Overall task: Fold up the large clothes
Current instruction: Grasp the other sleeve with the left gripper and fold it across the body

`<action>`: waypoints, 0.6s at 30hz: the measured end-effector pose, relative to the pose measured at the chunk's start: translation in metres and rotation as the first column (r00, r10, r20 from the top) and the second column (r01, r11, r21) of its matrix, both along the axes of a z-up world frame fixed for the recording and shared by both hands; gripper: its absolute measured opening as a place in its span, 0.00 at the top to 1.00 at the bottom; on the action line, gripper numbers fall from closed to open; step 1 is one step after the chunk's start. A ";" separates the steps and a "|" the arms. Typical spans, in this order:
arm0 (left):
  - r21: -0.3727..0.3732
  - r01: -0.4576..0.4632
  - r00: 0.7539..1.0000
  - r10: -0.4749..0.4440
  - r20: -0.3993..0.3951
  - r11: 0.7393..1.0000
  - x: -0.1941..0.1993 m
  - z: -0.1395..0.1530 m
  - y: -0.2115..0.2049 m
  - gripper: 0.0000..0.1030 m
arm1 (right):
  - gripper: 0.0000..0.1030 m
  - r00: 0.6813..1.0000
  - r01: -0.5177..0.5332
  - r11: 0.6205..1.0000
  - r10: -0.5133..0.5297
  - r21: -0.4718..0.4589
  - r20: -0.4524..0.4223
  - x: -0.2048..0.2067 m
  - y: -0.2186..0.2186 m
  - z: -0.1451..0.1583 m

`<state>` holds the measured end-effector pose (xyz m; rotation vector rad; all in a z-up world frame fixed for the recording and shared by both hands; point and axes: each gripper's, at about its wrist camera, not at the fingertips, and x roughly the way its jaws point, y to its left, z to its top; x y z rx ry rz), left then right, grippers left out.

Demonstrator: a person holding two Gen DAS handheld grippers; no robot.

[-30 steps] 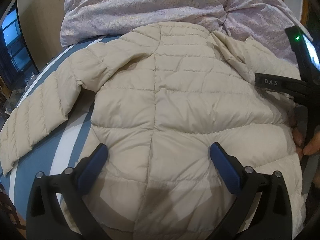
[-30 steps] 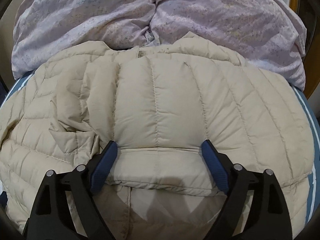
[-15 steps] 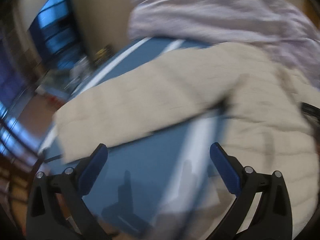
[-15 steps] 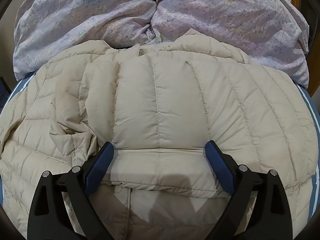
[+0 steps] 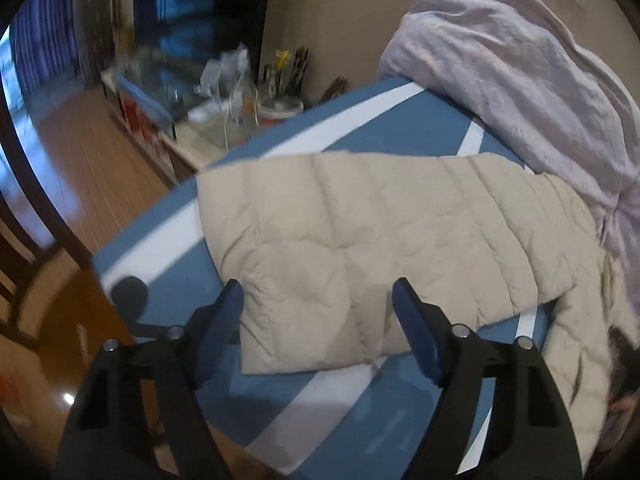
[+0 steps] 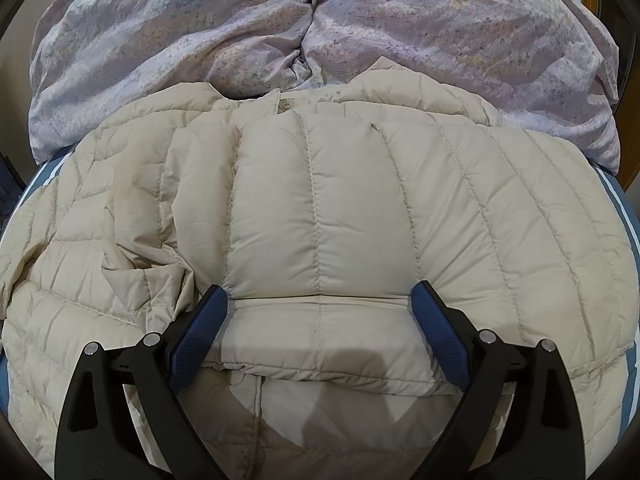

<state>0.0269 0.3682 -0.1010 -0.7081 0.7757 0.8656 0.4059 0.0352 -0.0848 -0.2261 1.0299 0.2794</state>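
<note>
A beige quilted puffer jacket [image 6: 320, 220] lies on the blue bed with white stripes [image 5: 360, 124]. In the right wrist view one sleeve is folded across its body, the cuff [image 6: 320, 340] lying between my fingers. My right gripper [image 6: 320, 320] is open just above that cuff. In the left wrist view the other sleeve [image 5: 360, 240] lies spread flat toward the bed's left edge, its cuff end near my fingers. My left gripper [image 5: 318, 308] is open and empty above that sleeve end.
A lilac duvet [image 6: 320, 28] is bunched at the head of the bed; it also shows in the left wrist view [image 5: 520, 80]. Left of the bed stand a low cabinet with clutter [image 5: 224, 100], wooden floor [image 5: 80, 168] and a dark chair [image 5: 24, 264].
My left gripper has swung left from over the jacket's back to over the outstretched sleeve at the bed's left edge. The right gripper has barely moved.
</note>
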 end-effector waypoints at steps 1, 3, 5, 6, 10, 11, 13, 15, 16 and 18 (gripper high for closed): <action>-0.004 -0.008 1.000 0.008 0.007 1.000 -0.001 -0.003 0.003 0.27 | 0.07 1.000 0.000 1.000 0.000 0.003 0.000 0.000 -0.001 0.000; 0.004 -0.013 1.000 0.013 0.021 1.000 -0.004 -0.002 0.005 0.27 | 0.07 1.000 0.000 1.000 0.000 0.006 0.000 -0.001 -0.002 0.000; -0.001 -0.022 0.999 0.022 0.040 1.000 -0.003 -0.004 0.008 0.27 | 0.07 1.000 0.001 1.000 -0.001 0.006 -0.001 -0.001 -0.001 0.000; -0.003 -0.030 0.998 0.031 0.048 1.000 -0.003 -0.004 0.010 0.29 | 0.07 1.000 0.001 1.000 -0.001 0.007 -0.001 -0.001 -0.001 0.000; -0.030 -0.066 0.994 0.068 0.086 0.997 -0.012 -0.003 0.015 0.39 | 0.07 1.000 0.001 1.000 -0.001 0.013 -0.001 -0.001 -0.002 0.000; -0.045 -0.076 0.992 0.080 0.101 0.996 -0.016 -0.003 0.017 0.39 | 0.07 1.000 0.001 1.000 -0.001 0.014 -0.002 -0.001 -0.001 -0.001; -0.064 -0.109 0.988 0.115 0.103 0.992 -0.024 -0.002 0.021 0.38 | 0.07 1.000 0.001 1.000 -0.001 0.016 -0.002 -0.001 -0.002 -0.001; -0.078 -0.118 0.986 0.127 0.113 0.990 -0.029 -0.002 0.025 0.38 | 0.06 1.000 0.001 1.000 -0.001 0.014 -0.002 -0.001 -0.002 0.000; -0.080 -0.113 0.985 0.123 0.122 0.990 -0.031 -0.002 0.026 0.38 | 0.06 1.000 0.001 1.000 -0.001 0.014 -0.002 -0.001 -0.001 -0.001; -0.069 -0.103 0.988 0.110 0.107 0.992 -0.027 -0.002 0.024 0.38 | 0.06 1.000 0.001 1.000 -0.001 0.015 -0.002 -0.001 -0.002 -0.001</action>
